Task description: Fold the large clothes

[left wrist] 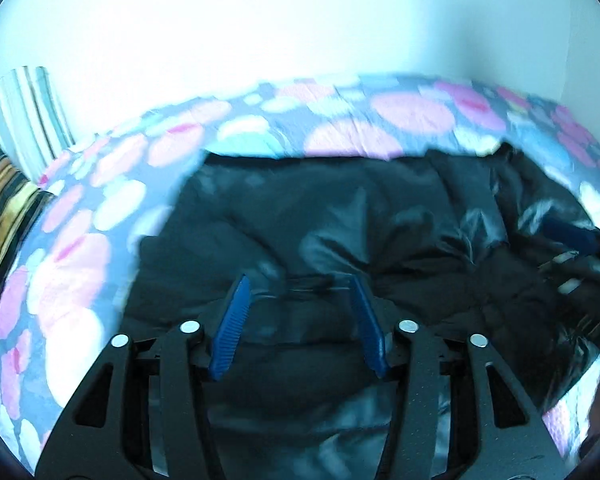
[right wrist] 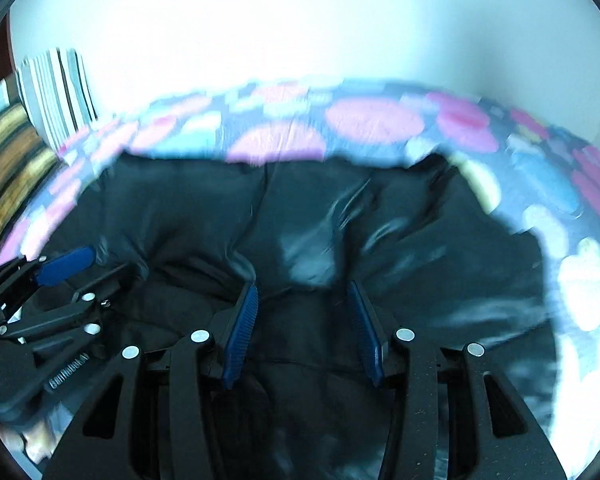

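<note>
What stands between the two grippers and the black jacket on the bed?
Nothing visible. The left gripper and right gripper are both open directly over the black jacket, which lies on the flowered bedspread.

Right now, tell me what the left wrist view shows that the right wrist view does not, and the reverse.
Only the left wrist view: the left gripper head-on with its jaws apart over the cloth, and the right gripper entering at its right edge.

Only the right wrist view: the right gripper head-on with its jaws apart, and the left gripper seen side-on at its left edge.

Both: the black jacket spread on the flowered bedcover, the striped pillows at the left, and the white wall behind.
</note>
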The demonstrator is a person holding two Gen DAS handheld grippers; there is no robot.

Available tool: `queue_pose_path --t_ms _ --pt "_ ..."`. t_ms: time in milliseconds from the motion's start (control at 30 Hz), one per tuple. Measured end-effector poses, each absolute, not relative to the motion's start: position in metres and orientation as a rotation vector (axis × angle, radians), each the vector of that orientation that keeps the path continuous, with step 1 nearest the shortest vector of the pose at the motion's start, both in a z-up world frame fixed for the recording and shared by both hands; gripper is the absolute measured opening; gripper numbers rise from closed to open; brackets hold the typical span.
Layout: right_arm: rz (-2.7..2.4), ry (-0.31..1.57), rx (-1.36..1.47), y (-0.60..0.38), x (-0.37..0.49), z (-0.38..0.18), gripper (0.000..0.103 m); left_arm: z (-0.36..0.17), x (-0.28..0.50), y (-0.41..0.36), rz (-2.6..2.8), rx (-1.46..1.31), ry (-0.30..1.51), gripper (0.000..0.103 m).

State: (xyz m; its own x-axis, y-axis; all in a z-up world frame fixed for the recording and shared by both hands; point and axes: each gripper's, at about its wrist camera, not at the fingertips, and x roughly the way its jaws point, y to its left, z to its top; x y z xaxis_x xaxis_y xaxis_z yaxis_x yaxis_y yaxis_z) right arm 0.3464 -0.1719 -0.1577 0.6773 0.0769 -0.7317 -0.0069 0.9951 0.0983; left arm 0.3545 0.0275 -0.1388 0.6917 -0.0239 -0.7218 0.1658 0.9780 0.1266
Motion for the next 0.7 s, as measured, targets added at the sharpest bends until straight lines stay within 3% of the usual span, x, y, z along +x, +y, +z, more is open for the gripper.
queue_pose_path --t_ms 200,700 --pt "-0.038 0.782 0.133 -0.227 0.333 -0.134 0.048 -0.136 0.362 0.086 0.002 0.109 0.819 0.056" --pt "-0.079 0.945 0.133 -0.256 0.353 -0.201 0.048 -0.185 0.381 0.11 0.007 0.07 0.927 0.066"
